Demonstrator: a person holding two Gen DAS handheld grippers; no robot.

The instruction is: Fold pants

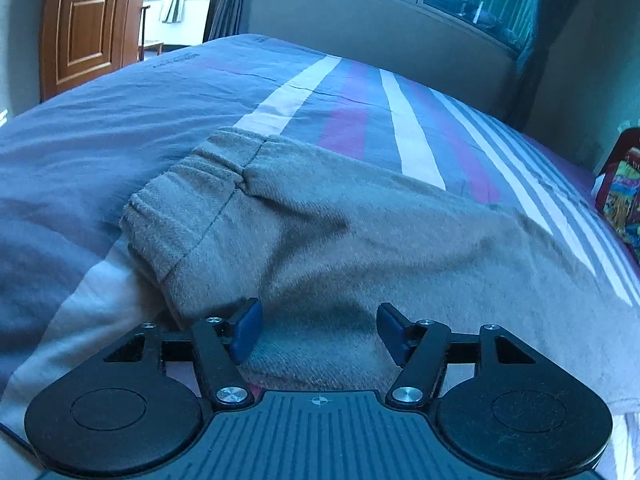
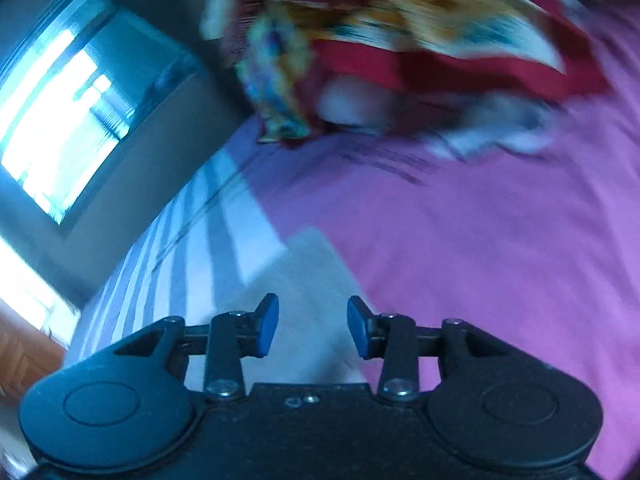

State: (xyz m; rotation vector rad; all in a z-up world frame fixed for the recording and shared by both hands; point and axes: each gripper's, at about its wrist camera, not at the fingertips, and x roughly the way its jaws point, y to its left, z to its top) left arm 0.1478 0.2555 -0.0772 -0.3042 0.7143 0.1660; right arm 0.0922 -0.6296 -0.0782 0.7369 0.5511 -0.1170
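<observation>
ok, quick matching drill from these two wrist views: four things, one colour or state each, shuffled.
Things:
1. pants
2. door
3. left gripper
4. patterned cloth

Descriptions:
A. brown wood
B. open, above the fabric
C. beige, lying on the striped bed cover
D. red and multicoloured, blurred

Pairs: 1-C, 2-A, 3-B, 4-D
</observation>
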